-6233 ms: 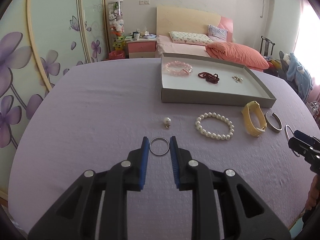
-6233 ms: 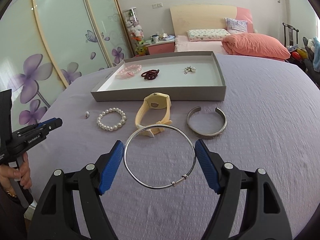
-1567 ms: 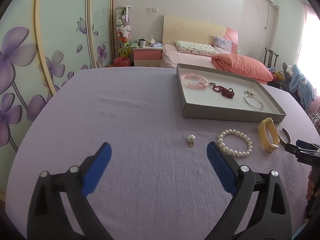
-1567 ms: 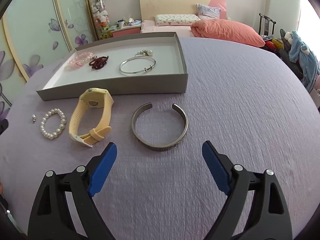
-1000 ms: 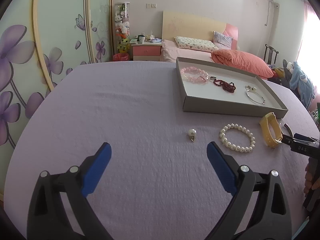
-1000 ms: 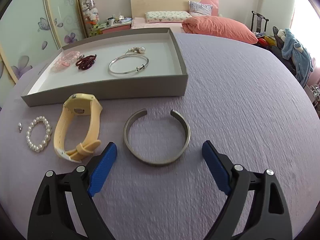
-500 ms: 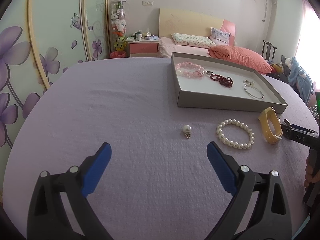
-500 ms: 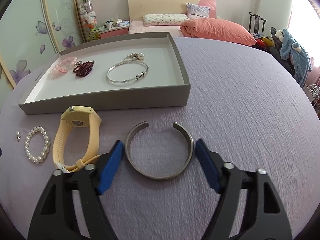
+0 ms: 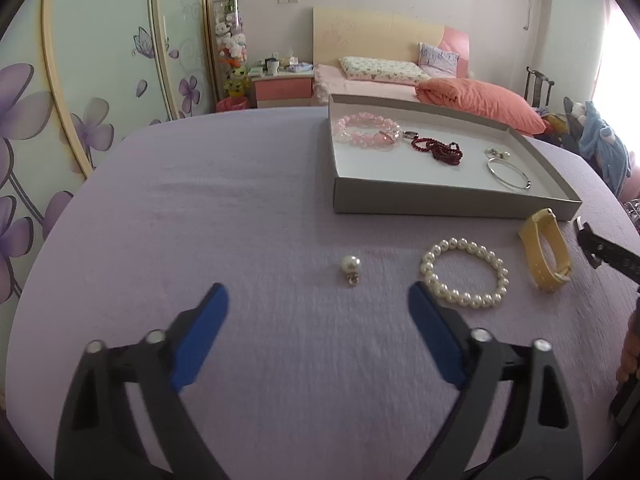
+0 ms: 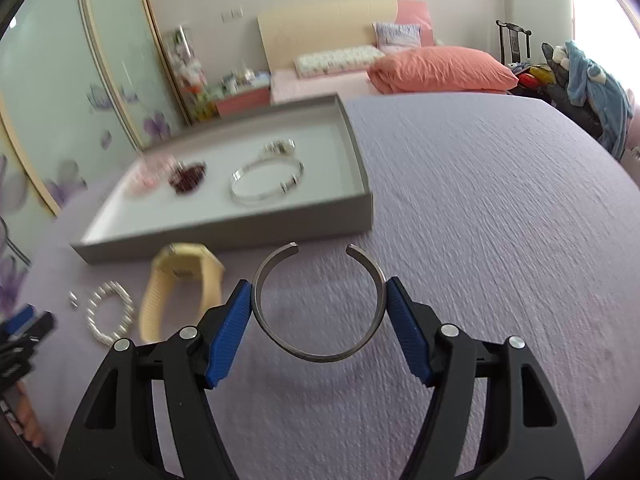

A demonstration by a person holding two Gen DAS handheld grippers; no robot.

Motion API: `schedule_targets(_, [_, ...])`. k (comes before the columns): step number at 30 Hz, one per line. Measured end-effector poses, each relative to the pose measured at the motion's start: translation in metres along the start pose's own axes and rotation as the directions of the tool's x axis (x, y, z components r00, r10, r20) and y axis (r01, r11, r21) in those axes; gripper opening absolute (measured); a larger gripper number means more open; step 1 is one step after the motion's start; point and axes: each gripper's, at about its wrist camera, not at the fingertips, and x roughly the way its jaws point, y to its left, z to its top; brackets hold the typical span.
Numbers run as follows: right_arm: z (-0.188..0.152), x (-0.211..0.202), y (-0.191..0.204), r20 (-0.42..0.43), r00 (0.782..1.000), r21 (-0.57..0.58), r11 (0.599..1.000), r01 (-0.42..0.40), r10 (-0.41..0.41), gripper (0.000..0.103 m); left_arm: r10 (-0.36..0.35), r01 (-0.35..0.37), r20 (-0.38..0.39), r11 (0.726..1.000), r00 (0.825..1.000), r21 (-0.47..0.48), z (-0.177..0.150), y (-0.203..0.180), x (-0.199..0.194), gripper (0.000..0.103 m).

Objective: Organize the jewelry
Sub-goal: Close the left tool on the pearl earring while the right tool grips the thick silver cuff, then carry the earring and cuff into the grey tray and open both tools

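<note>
My right gripper (image 10: 319, 284) is shut on a silver cuff bangle (image 10: 320, 356), with its blue pads pressing both sides and the cuff's gap pointing away. My left gripper (image 9: 317, 291) is open and its jaws are closing, with nothing touching the pads. A pearl pendant (image 9: 350, 266) lies on the purple cloth just beyond its tips. To the right lie a pearl bracelet (image 9: 430, 276) and a yellow watch (image 9: 546, 248). The grey tray (image 9: 440, 200) holds a pink bracelet (image 9: 366, 132), dark red beads (image 9: 438, 150) and a thin silver bangle (image 9: 506, 176).
The purple cloth (image 10: 500, 220) covers a round table. In the right wrist view the tray (image 10: 224, 236) lies ahead to the left, with the watch (image 10: 180, 288) and pearl bracelet (image 10: 120, 292) before it. A bed, a nightstand and flowered wardrobe doors stand behind the table.
The right jaws closed onto the silver cuff, which now looks raised off the cloth, and the view swung. The left gripper moved in toward the pearl pendant and its jaws narrowed.
</note>
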Motion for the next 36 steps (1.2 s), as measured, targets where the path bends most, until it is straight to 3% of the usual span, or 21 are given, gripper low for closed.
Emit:
schedule_targets(6, [0.003, -0.003, -0.011, 0.038, 0.998, 0.054, 0.997, -0.054, 0.052, 0.069, -0.010, 0.009, -0.062, 1.000, 0.998, -0.023, 0.006, -0.007, 0.022, 0.059])
schedule_targets(19, [0.004, 0.001, -0.015, 0.016, 0.997, 0.065, 0.995, -0.074, 0.073, 0.069, 0.016, -0.015, -0.069, 1.000, 0.998, 0.015, 0.019, -0.025, 0.036, 0.034])
schedule_targets(22, [0.003, 0.000, -0.013, 0.016, 0.997, 0.051, 0.996, -0.070, 0.069, 0.069, 0.017, -0.016, -0.066, 1.000, 0.998, 0.016, 0.021, -0.026, 0.038, 0.014])
schedule_targets(36, [0.003, -0.022, 0.008, 0.069, 0.997, -0.056, 0.998, -0.022, 0.025, 0.069, 0.016, -0.017, -0.048, 1.000, 0.999, -0.019, 0.016, 0.001, 0.017, 0.013])
